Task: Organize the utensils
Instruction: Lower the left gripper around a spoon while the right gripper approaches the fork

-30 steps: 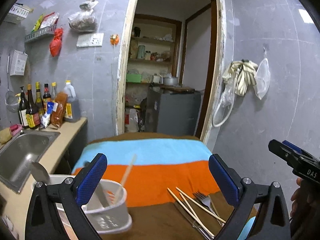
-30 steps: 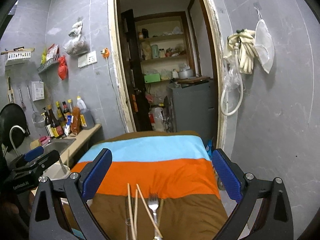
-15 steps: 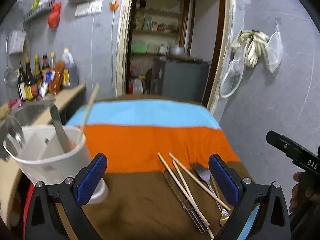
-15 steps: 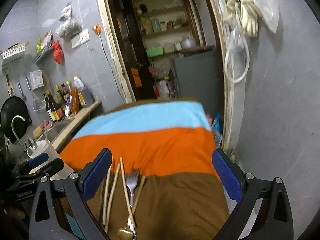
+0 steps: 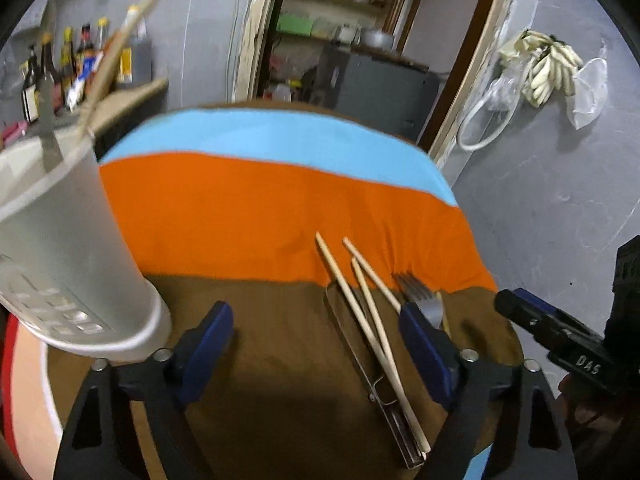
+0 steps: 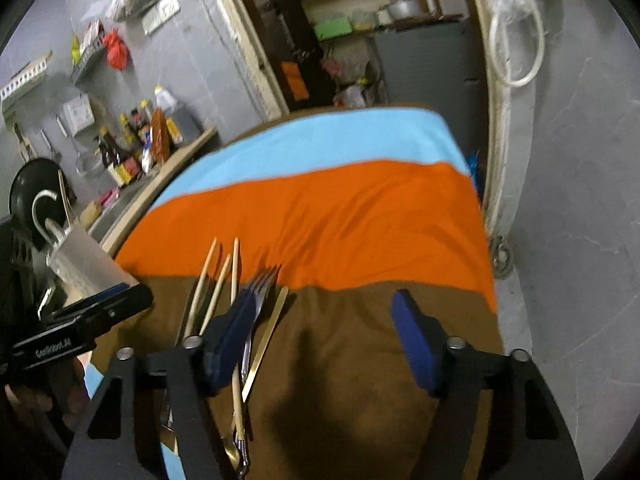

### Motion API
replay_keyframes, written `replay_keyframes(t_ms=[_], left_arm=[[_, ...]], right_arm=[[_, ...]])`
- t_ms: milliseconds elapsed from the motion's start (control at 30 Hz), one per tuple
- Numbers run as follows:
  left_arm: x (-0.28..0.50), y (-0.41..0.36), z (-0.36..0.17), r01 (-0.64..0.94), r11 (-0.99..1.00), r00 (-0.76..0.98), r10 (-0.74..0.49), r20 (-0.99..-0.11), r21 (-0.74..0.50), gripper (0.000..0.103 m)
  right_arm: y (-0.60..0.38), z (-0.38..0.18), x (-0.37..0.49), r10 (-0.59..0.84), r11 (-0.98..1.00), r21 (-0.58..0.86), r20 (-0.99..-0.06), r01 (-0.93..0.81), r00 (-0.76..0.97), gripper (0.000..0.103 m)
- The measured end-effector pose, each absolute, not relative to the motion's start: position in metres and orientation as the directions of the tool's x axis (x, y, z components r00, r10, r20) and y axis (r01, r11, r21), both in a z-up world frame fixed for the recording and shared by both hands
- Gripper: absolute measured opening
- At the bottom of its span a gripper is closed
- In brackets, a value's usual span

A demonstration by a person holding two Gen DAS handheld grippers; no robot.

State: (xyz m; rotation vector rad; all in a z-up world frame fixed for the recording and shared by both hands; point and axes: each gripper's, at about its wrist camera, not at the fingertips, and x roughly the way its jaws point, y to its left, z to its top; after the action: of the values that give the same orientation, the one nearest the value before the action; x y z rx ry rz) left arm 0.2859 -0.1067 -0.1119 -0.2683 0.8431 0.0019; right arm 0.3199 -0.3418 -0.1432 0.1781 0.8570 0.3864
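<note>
Overhead, the left gripper [image 5: 316,344] and right gripper [image 6: 324,340], jaws just narrowing yet still apart and grasping nothing, hang above a striped cloth [image 5: 248,204] on the bench. Chopsticks [image 5: 372,320], a fork [image 6: 256,296] and a gold utensil [image 6: 266,340] lie loose at center; the white utensil holder [image 5: 68,264] stands at nine o'clock.

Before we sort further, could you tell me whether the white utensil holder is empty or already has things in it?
Not empty. The white utensil holder already has a wooden chopstick and a grey metal handle sticking out above its rim; what lies deeper inside cannot be told.
</note>
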Motion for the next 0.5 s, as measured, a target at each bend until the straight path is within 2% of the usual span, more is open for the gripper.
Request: replay_keyframes(t_ms=[33,100,167,500], left_arm=[[0.288,-0.107,-0.116,-0.109,0.965,0.655,-0.112,-0.747,-0.240,0.074],[0.293,-0.108,-0.125,-0.111,0.961,0.625,-0.132,-0.769,-0.255,0.063],[0.297,-0.109,-0.132,-0.110,0.957,0.602,-0.151,-0.784,-0.269,0.057],[0.313,-0.126,-0.143,-0.077,0.964,0.558,-0.171,-0.812,-0.255,0.056]], right_arm=[[-0.338,-0.148,0.322,0.409,0.912,0.308,-0.708,-0.269,0.576,0.055],[-0.337,-0.153,0.324,0.418,0.908,0.310,-0.716,-0.282,0.559,0.050],[-0.332,-0.158,0.325,0.423,0.905,0.307,-0.724,-0.294,0.545,0.050],[-0.331,-0.161,0.327,0.431,0.900,0.308,-0.728,-0.307,0.533,0.050]])
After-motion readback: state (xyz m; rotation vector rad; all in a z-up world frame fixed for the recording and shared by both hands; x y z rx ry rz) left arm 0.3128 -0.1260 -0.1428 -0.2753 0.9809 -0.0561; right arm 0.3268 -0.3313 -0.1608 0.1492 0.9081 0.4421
